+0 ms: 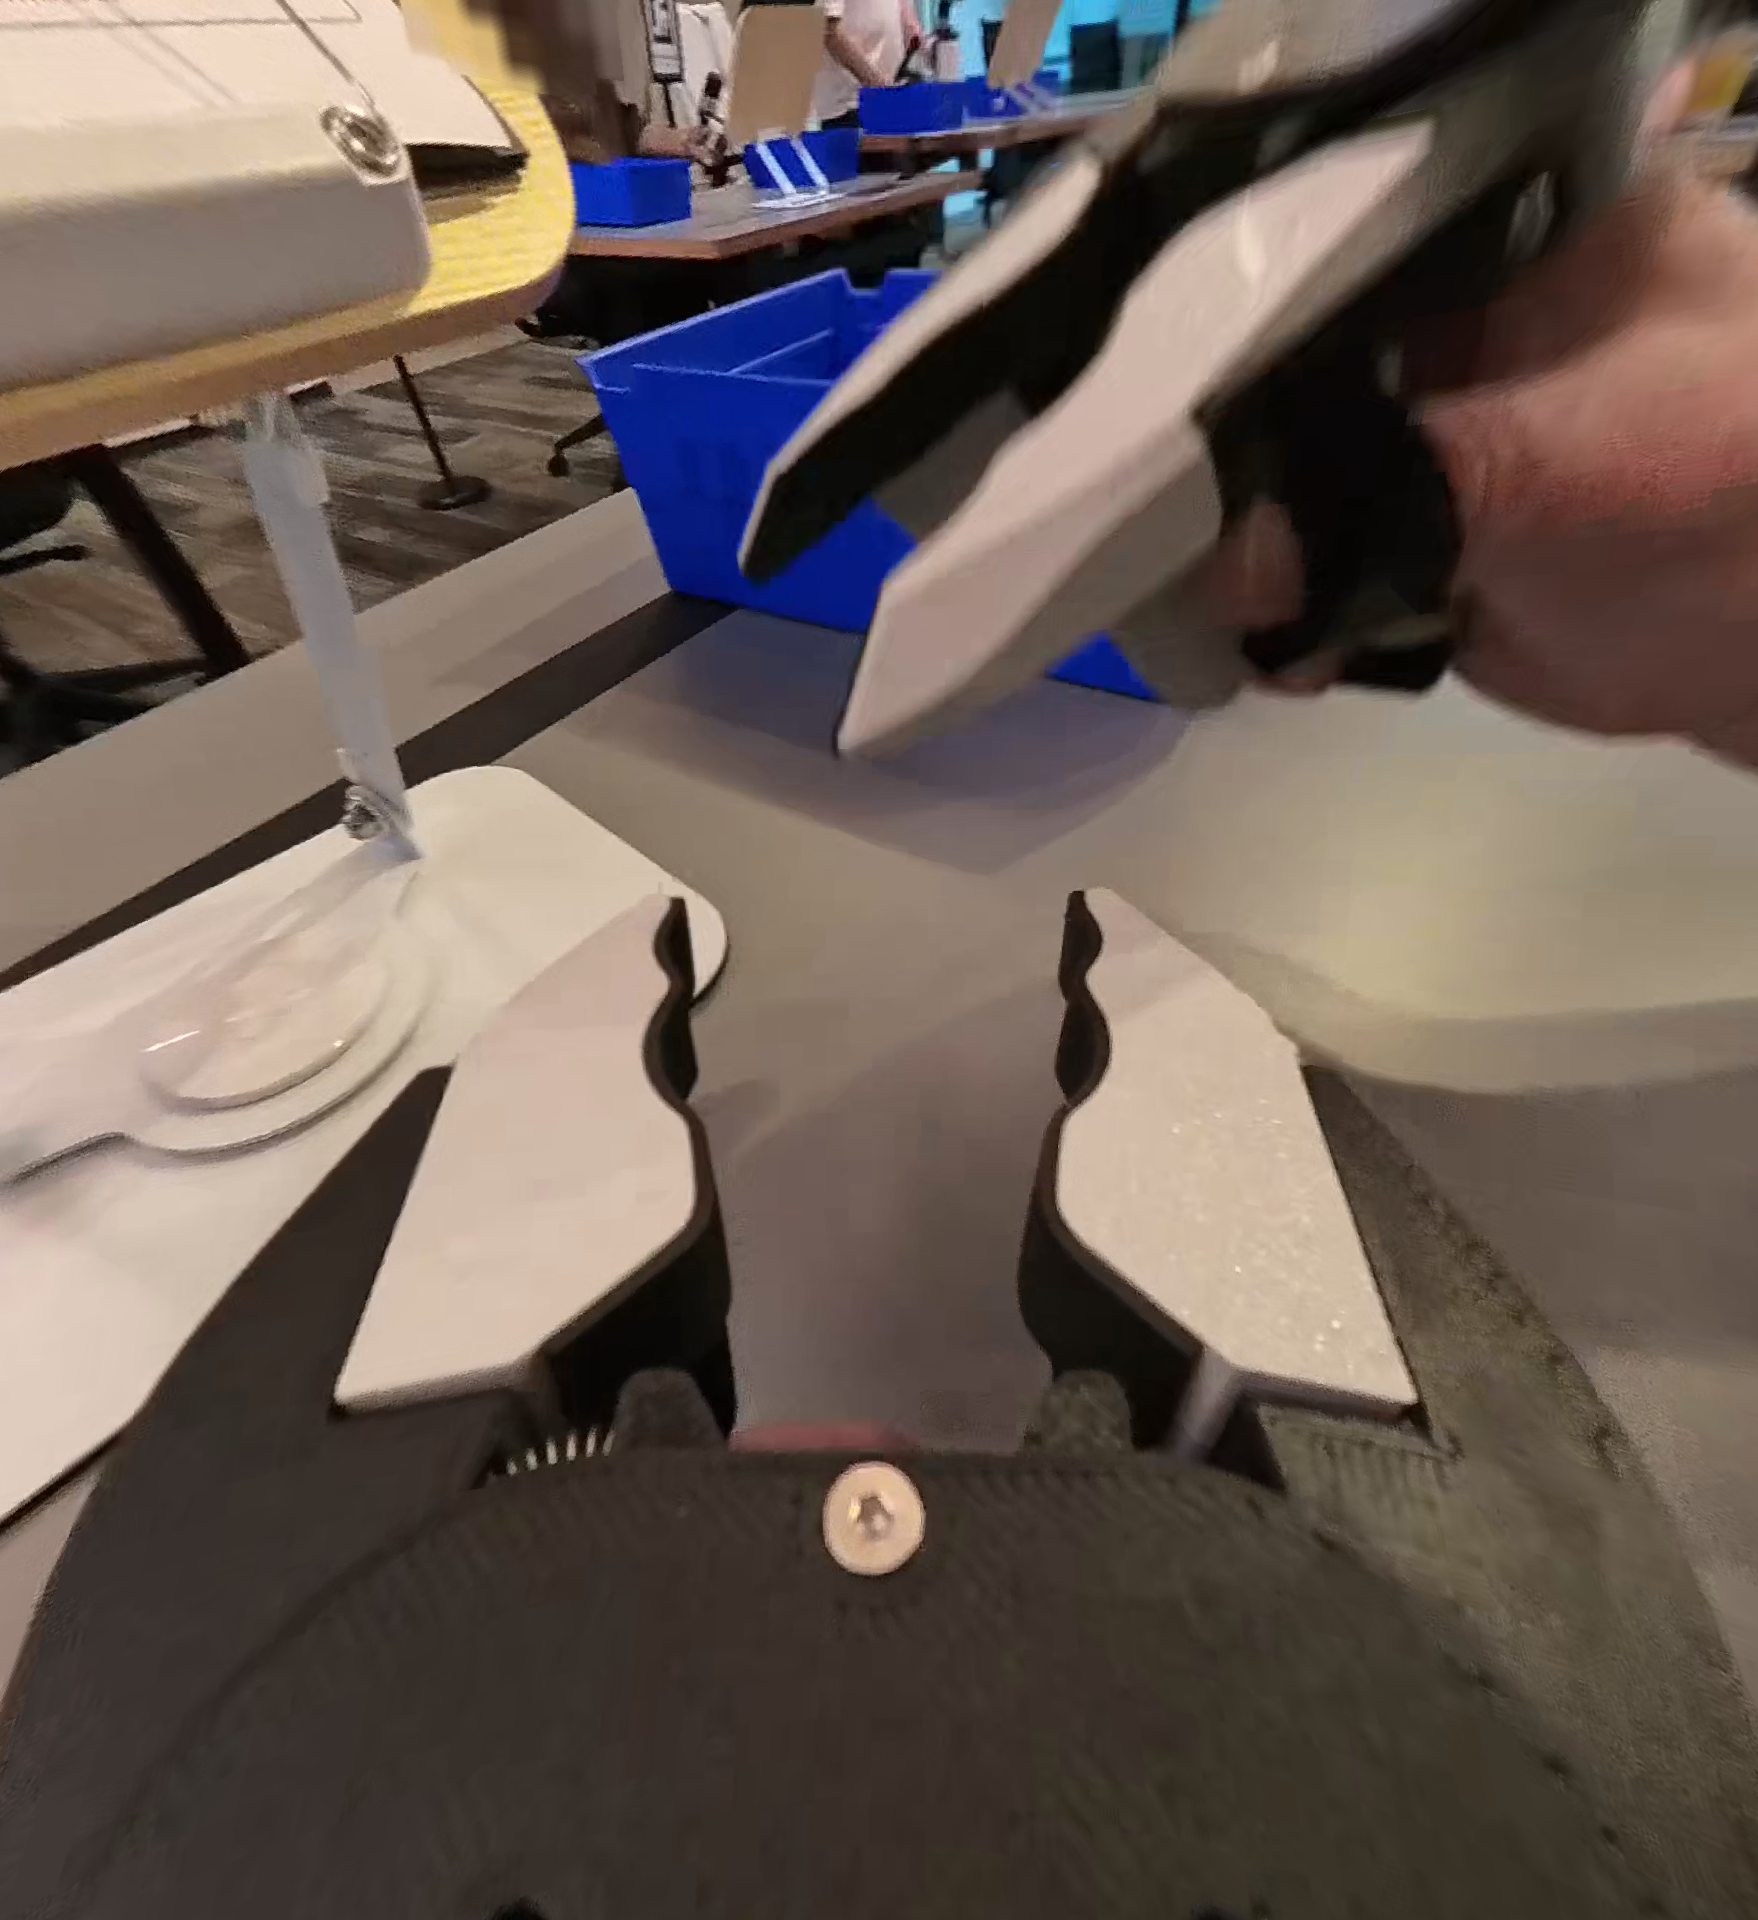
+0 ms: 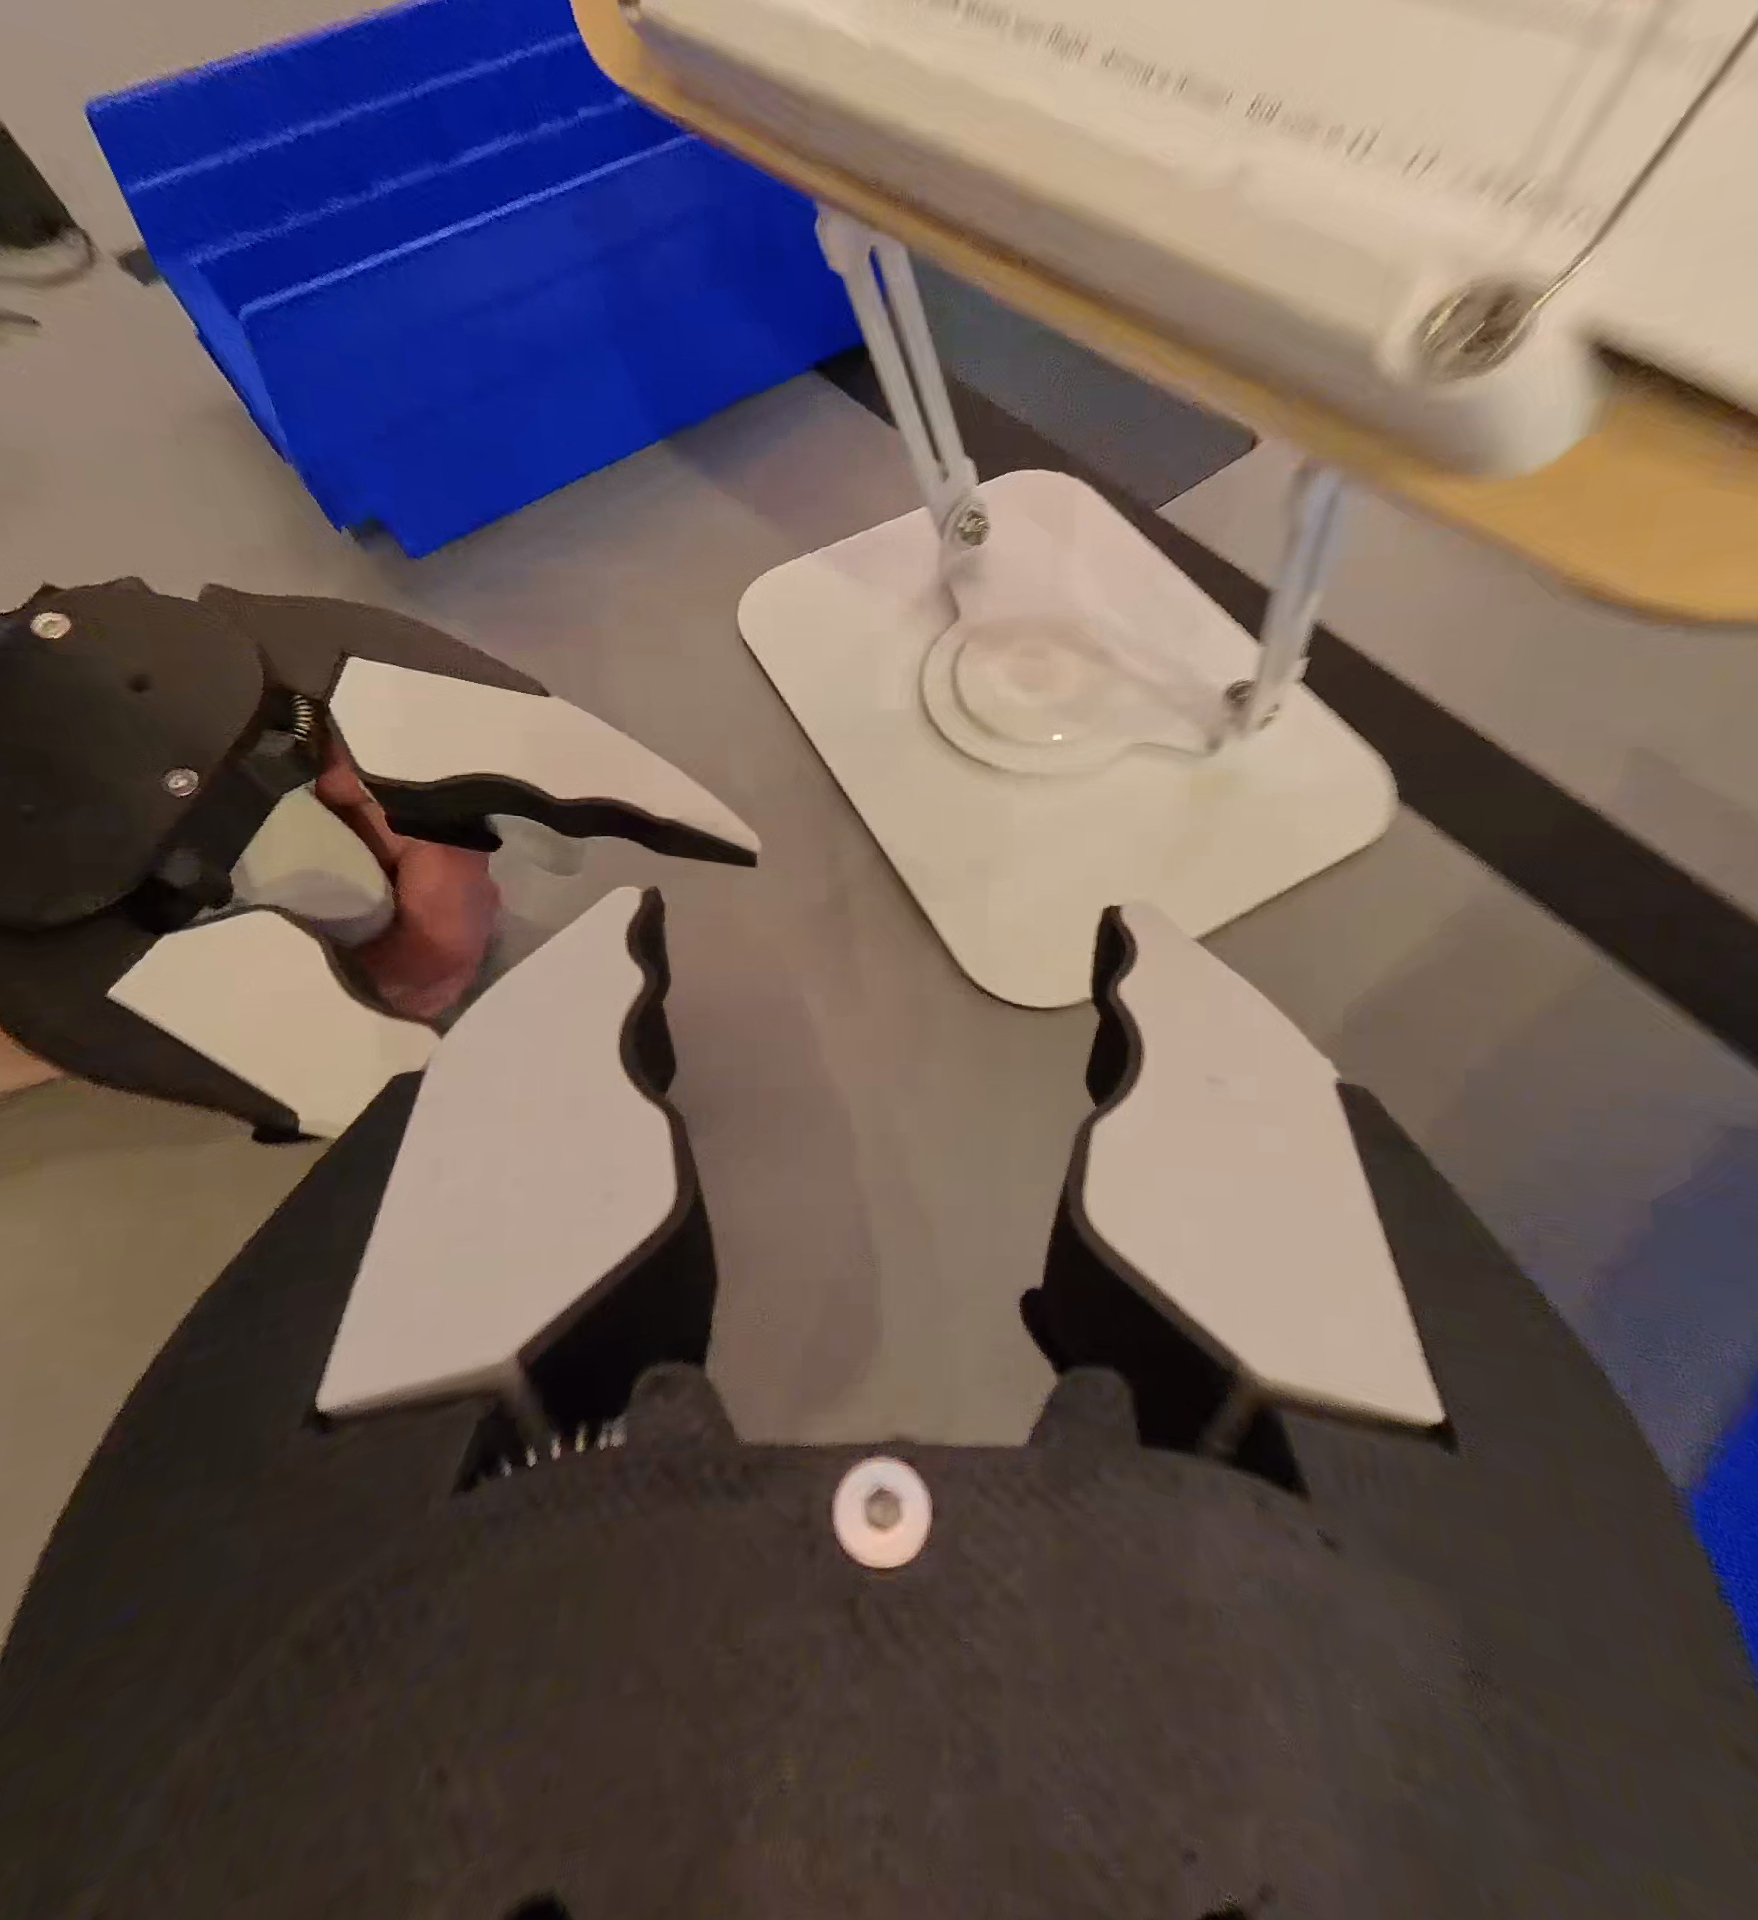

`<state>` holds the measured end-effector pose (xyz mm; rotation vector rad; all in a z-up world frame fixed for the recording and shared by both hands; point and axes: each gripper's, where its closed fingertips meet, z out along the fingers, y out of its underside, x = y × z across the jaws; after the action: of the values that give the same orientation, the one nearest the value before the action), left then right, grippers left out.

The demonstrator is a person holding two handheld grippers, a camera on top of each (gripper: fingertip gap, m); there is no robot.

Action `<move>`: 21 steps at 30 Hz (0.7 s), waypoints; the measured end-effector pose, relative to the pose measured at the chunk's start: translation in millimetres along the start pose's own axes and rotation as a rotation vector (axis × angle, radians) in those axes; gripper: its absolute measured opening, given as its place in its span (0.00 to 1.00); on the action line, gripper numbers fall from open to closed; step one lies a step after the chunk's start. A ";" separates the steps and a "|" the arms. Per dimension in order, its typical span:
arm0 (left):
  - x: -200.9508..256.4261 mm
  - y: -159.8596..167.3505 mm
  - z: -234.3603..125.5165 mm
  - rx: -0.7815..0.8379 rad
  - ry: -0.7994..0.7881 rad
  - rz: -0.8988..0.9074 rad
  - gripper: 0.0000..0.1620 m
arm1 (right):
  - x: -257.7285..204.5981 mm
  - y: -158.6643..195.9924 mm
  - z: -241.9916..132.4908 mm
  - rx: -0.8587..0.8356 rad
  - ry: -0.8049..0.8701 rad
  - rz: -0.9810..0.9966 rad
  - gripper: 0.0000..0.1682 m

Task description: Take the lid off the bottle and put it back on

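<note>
Both our claws are spread wide with nothing in them: our left claw and our right claw hang over the bare gray tabletop, close beside each other. We cannot see the bottle or its lid in either view, so we cannot tell which way they lie, how the bottle is turned, or which claw is nearer. Ahead are only a white stand and a blue bin, and everything looks a bit blurry.

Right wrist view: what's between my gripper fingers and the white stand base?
Only bare grey table shows in the right wrist view between the open right gripper and the stand base; no bottle is in view.
</note>
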<state>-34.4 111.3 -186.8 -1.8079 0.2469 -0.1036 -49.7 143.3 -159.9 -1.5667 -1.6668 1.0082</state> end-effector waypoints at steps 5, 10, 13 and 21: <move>-15.8 10.3 1.6 -0.067 -0.051 -0.043 0.49 | -0.3 35.5 30.3 0.081 -0.044 0.096 0.51; -16.8 12.4 3.7 -0.083 -0.051 -0.052 0.49 | 15.9 45.7 30.8 0.069 -0.040 0.135 0.58; -18.7 14.6 5.0 -0.100 -0.056 -0.065 0.52 | 19.0 47.9 31.6 0.062 -0.014 0.107 0.58; -21.6 17.0 6.6 -0.116 -0.064 -0.086 0.59 | 31.5 65.1 40.4 -0.056 0.076 0.065 0.67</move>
<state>-56.0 118.5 -203.6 -1.9344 0.1322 -0.0936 -54.0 170.2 -238.2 -1.6846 -1.6146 0.9294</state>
